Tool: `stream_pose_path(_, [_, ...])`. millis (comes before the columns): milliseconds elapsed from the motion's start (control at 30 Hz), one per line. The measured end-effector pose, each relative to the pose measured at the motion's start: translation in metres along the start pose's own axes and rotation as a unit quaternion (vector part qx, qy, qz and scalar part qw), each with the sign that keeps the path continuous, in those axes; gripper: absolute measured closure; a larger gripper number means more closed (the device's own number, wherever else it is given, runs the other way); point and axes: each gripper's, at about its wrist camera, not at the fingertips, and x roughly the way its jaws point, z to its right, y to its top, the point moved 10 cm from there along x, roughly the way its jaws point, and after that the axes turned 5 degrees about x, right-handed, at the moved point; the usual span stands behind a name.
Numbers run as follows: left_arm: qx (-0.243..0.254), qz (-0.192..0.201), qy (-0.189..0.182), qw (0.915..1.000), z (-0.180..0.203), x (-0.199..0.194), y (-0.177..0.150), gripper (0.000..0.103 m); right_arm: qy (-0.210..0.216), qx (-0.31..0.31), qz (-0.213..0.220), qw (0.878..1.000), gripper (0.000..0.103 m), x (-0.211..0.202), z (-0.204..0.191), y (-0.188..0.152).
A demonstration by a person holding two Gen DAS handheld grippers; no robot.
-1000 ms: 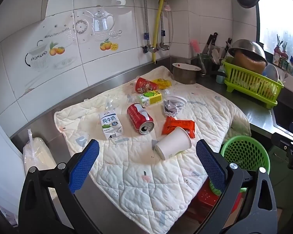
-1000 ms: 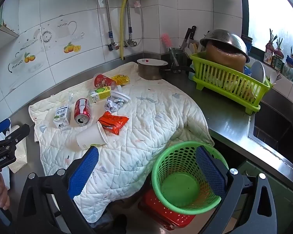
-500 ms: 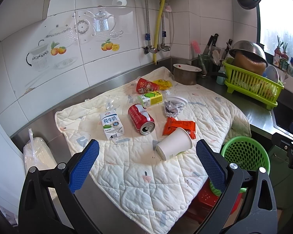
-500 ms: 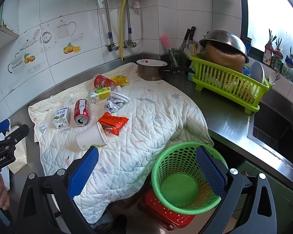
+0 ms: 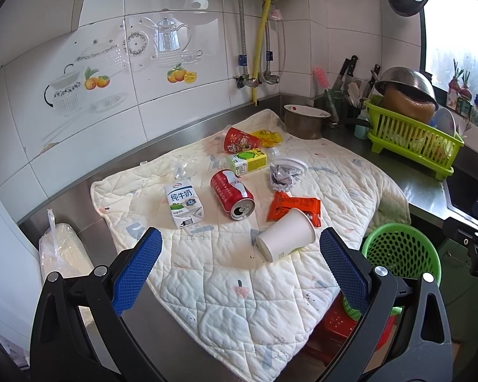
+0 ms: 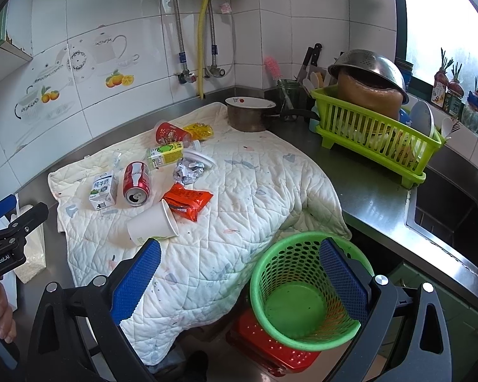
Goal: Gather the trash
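Note:
Trash lies on a white quilted cloth (image 5: 226, 289): a white paper cup (image 5: 285, 238) on its side, a red can (image 5: 232, 194), a milk carton (image 5: 183, 200), an orange wrapper (image 5: 294, 205), crumpled foil (image 5: 282, 176), a green-yellow juice box (image 5: 247, 160) and a red cup (image 5: 239, 140). An empty green mesh basket (image 6: 306, 286) stands below the counter edge on a red stool (image 6: 271, 347). My left gripper (image 5: 239, 267) is open, empty, short of the paper cup. My right gripper (image 6: 239, 277) is open, empty, above the basket.
A metal pot (image 5: 304, 121) stands behind the cloth. A green dish rack (image 6: 376, 137) with a steel colander sits on the right counter beside the sink (image 6: 446, 216). A plastic bag (image 5: 63, 254) lies left of the cloth. Knives and utensils stand in the corner.
The left gripper's view has drifted slightly; the trash sits a touch lower and right in it. Nothing was taken hold of. The right gripper has hardly moved.

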Motion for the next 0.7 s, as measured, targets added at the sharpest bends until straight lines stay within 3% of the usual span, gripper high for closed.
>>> stream_pose_path(700, [0.0,0.0,0.001,1.0,-0.0031,0.001,-0.0004,0.005,0.004,0.0,-0.004,1.0,0.007,0.0084,-0.0072,-0.0011])
